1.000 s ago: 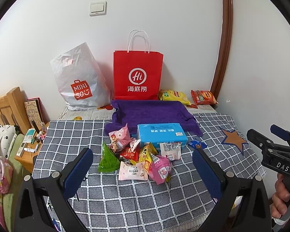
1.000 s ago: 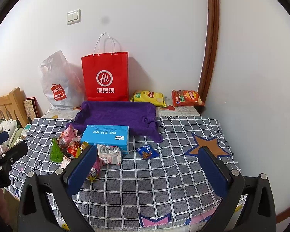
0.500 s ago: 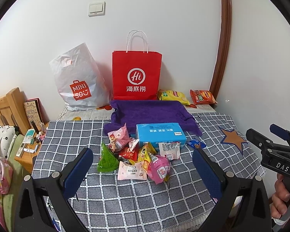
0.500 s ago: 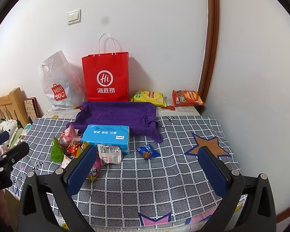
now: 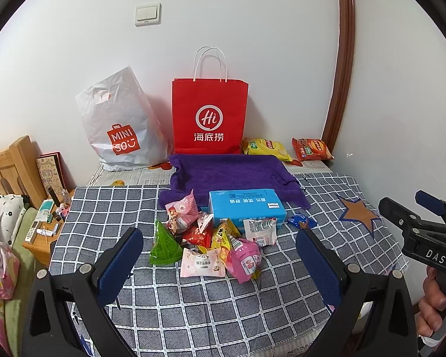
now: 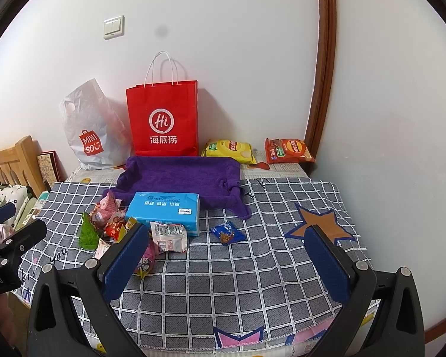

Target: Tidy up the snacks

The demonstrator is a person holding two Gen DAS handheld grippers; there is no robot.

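Note:
A pile of small snack packets (image 5: pixel 211 244) lies on the checked tablecloth (image 5: pixel 193 306), in front of a blue box (image 5: pixel 245 206). It holds a green triangular packet (image 5: pixel 163 247), pink packets (image 5: pixel 243 260) and a white packet (image 5: pixel 260 230). A small blue packet (image 6: pixel 227 232) lies apart to the right. A purple cloth tray (image 5: pixel 232 172) sits behind the box. My left gripper (image 5: pixel 220 260) is open and empty, just short of the pile. My right gripper (image 6: pixel 227 263) is open and empty, near the table's front edge.
A red paper bag (image 5: pixel 209 116) and a white plastic bag (image 5: pixel 119 125) stand against the wall. A yellow chip bag (image 6: pixel 229 150) and an orange chip bag (image 6: pixel 288 150) lie at the back right. A wooden bedside stand (image 5: pixel 44 232) is left of the table.
Both views shifted only slightly; the left gripper drifted a little. Nothing was taken hold of or let go.

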